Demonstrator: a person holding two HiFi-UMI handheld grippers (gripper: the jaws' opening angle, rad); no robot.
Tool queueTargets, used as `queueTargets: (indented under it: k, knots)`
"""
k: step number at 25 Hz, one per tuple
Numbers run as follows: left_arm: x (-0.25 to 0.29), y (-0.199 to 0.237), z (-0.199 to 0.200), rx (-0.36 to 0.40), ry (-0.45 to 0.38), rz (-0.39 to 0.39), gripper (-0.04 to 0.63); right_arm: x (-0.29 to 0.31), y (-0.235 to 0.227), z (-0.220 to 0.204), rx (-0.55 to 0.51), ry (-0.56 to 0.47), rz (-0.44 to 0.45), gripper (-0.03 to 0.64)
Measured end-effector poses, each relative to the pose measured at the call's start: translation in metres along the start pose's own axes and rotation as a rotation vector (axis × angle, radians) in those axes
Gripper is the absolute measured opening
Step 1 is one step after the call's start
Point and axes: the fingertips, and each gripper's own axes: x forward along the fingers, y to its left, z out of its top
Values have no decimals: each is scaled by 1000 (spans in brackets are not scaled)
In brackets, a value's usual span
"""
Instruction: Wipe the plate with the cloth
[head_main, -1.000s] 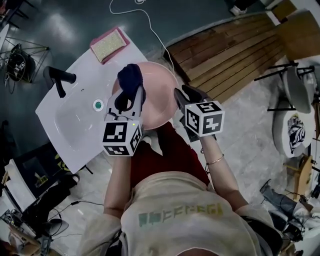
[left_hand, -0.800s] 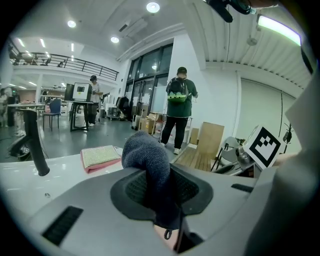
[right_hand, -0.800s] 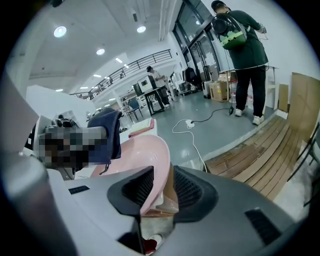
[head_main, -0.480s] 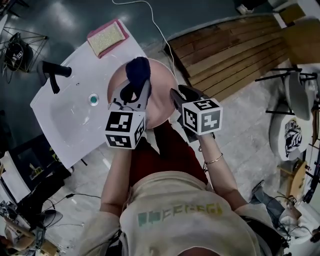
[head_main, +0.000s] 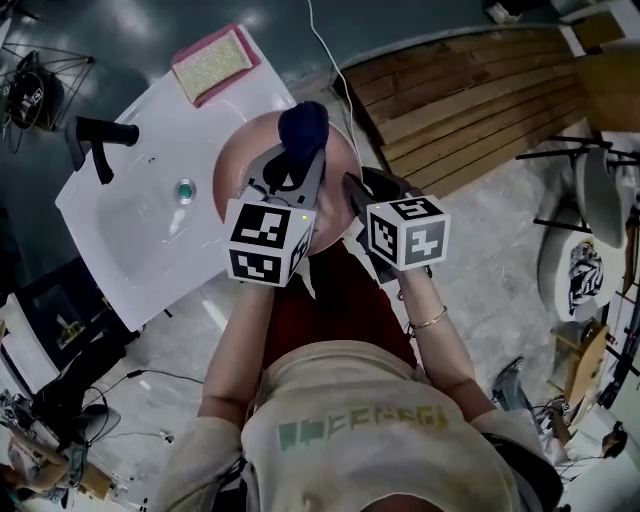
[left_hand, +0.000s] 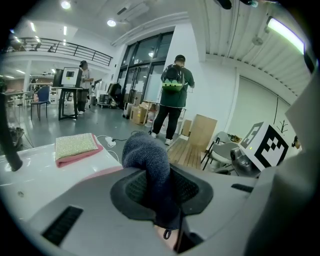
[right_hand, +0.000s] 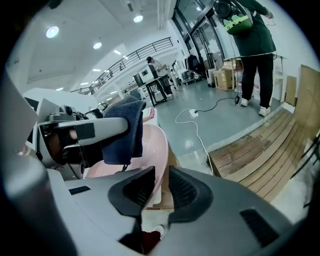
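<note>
A pink plate (head_main: 243, 165) is held over the right end of a white sink (head_main: 140, 225). My right gripper (head_main: 350, 186) is shut on the plate's near right rim; in the right gripper view the rim (right_hand: 150, 150) runs down between the jaws (right_hand: 161, 187). My left gripper (head_main: 297, 160) is shut on a dark blue cloth (head_main: 303, 125), whose bunched end sits on the plate's far part. The left gripper view shows the cloth (left_hand: 147, 155) bulging up out of the jaws, with a sliver of pink plate (left_hand: 100, 173) below. The cloth (right_hand: 124, 130) hangs from the left gripper's finger (right_hand: 85, 131).
A black faucet (head_main: 100, 135) stands at the sink's left end, with a drain (head_main: 185, 188) in the basin. A pink and yellow sponge (head_main: 212, 62) lies on the sink's far corner. A wooden platform (head_main: 470, 90) lies to the right and a white cable (head_main: 325, 50) runs beyond. People stand in the background.
My left gripper has carried the cloth to the right across the plate, from its far left part toward its far right part. The right gripper has stayed clamped on the rim.
</note>
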Motion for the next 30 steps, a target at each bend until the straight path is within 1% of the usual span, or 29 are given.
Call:
queueTargets:
  k: [4,9,12,16,19,23,30]
  knots:
    - [10,-6,-2,5,24,-23,80,1,0,2,-9,-5,-18,89]
    - [25,-18,-6,16,50,-60,80,3,-1,2,-10,-8,-30,80]
    - [35,-23,-8,35,75,-80,80,4,-1,3,-18,-7,-40,78]
    - [45,-21,-16,61,117,-82,80,6,0,3,-29,-8,-59,75]
    - [48,-14,-22,69,144,-70,80,6,-2,2,-32,-3,-71,74]
    - [47,-1,-29,78,173,-33,80,4,-4,2,-34,-1,-81,74]
    - [36,30,-33,64,194,36,80,5,-3,3,-51,-3,-99,74]
